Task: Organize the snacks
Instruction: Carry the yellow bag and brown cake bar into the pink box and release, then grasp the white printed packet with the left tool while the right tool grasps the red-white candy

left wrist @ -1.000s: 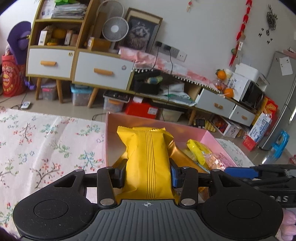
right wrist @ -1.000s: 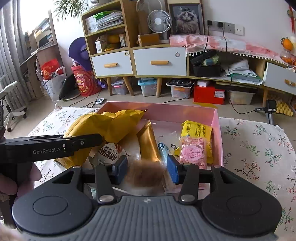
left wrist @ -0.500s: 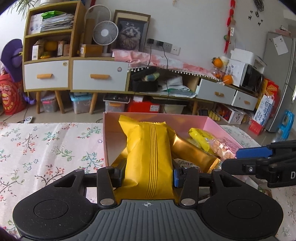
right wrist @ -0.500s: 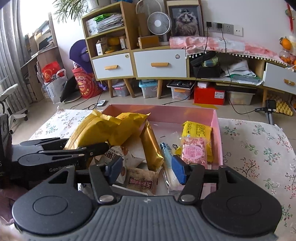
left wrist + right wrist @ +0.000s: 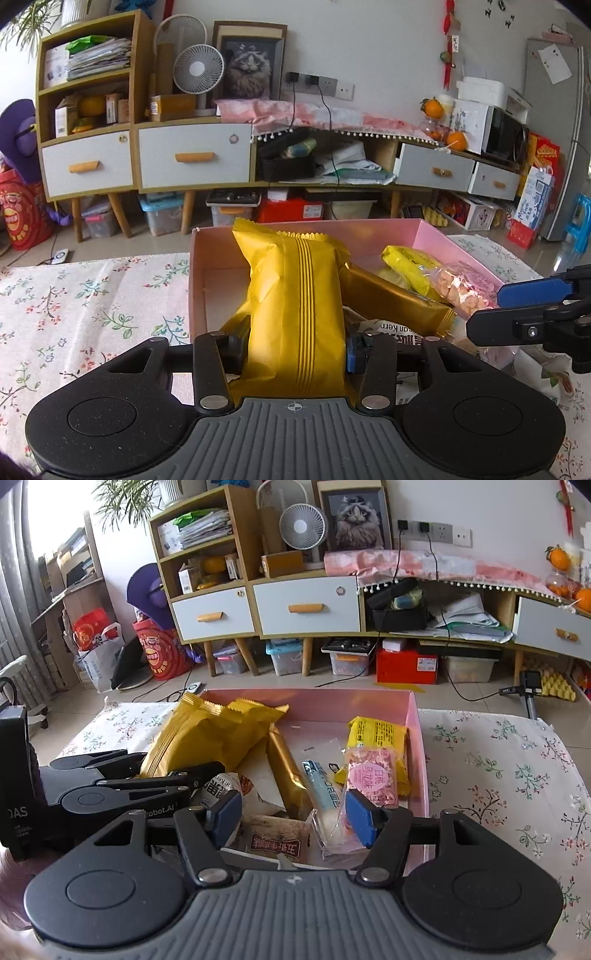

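Note:
My left gripper (image 5: 295, 347) is shut on a yellow snack packet (image 5: 295, 295), which stands upright over the near left corner of the pink box (image 5: 199, 266). In the right wrist view the same packet (image 5: 199, 738) sits in the left gripper (image 5: 173, 762) at the box's left side. My right gripper (image 5: 293, 814) hovers over the box's near end with its jaws opening and nothing pressed between the pads. Below it lie a brown packet (image 5: 277, 843), a gold bar (image 5: 288, 771), a white and blue stick (image 5: 319, 782), a pink packet (image 5: 371, 779) and a yellow packet (image 5: 376, 734).
The box rests on a floral tablecloth (image 5: 498, 768) that spreads to both sides. A white packet with black print (image 5: 221, 786) lies under the left gripper's fingers. Beyond the table's far edge are the floor and low cabinets (image 5: 306, 605).
The right gripper's jaws have spread and the blurred brown thing between them is gone from the pads. The left gripper has rolled level and shifted a little with the yellow packet.

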`<action>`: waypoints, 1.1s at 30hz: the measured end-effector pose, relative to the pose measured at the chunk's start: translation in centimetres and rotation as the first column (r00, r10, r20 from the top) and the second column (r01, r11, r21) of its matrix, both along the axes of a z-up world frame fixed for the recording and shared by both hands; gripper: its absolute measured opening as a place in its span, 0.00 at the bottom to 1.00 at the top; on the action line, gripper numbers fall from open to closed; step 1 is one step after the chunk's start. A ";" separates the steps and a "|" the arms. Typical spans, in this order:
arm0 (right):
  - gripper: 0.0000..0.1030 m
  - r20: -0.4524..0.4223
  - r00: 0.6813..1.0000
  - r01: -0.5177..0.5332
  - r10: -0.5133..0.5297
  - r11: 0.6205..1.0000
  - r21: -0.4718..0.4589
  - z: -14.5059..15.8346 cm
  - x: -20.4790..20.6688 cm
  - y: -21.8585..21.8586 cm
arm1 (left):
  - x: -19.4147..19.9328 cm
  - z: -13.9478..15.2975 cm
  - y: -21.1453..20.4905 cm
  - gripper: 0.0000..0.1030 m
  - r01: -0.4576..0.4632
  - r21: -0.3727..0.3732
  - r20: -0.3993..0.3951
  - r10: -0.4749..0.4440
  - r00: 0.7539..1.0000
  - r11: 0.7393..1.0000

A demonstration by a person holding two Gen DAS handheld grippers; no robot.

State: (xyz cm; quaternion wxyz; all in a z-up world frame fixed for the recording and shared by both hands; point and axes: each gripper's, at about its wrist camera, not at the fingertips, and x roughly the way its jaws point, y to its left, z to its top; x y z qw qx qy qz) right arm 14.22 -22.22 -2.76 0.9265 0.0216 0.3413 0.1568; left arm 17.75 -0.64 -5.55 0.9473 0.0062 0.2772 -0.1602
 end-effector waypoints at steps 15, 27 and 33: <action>0.89 -0.020 0.999 0.044 -0.045 0.999 -0.015 1.3 -1.9 -0.4 | -4.4 3.7 0.3 0.89 -0.032 0.000 -0.027 0.032 0.999 0.999; 0.99 -0.038 0.997 0.060 -0.061 0.998 -0.032 2.0 -6.4 -0.1 | -10.3 6.0 1.0 0.97 -0.041 0.035 -0.106 0.045 0.993 0.999; 1.00 -0.050 0.996 0.065 -0.068 0.996 -0.063 1.6 -8.0 -0.2 | -12.5 5.2 1.7 0.99 -0.002 0.043 -0.156 0.009 0.988 0.999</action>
